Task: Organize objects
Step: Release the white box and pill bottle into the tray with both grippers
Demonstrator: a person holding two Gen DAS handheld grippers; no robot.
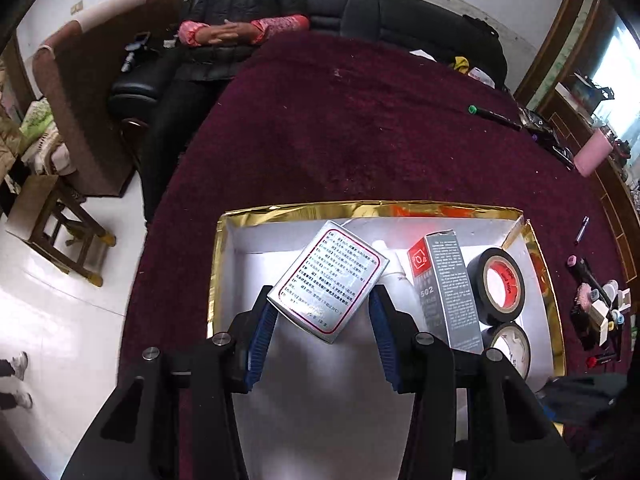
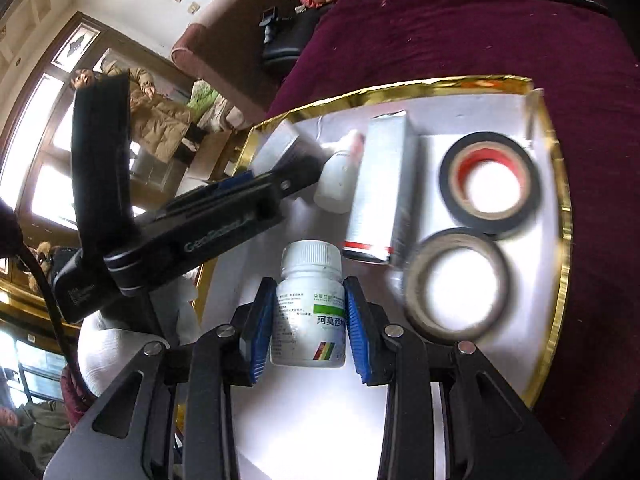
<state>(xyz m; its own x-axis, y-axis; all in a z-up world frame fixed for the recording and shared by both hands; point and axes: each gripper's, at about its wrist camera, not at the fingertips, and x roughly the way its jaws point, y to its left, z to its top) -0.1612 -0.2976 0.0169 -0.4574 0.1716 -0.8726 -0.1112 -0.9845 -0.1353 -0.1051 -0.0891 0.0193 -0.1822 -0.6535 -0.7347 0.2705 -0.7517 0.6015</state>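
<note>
Nearest the right wrist camera, the right gripper (image 2: 306, 322) was clamped on a white pill bottle (image 2: 308, 304), its blue pads pressing the labelled sides and the ribbed cap pointing away from the tongs. It hung over the white floor of the gold-rimmed tray (image 2: 562, 216), probably so the bottle could be set down beside the things already gathered there.

The left gripper (image 1: 324, 312) likewise held a silver medicine box (image 1: 330, 276) by its near end, the printed face up and the box skewed between the pads, most of it jutting out ahead of the fingertips over the tray.

Beyond both loads, inside the tray, lay a small white dropper bottle (image 2: 340, 176), a grey 502 glue carton (image 1: 444, 288) and two rolls of tape: a black one (image 1: 496, 284) farther off and a paler one (image 2: 456, 286) nearer. The tray seemed to serve as the collecting place. Past it stretched the maroon tablecloth (image 1: 340, 120), with a black marker (image 1: 494, 114) lying well apart.
</note>
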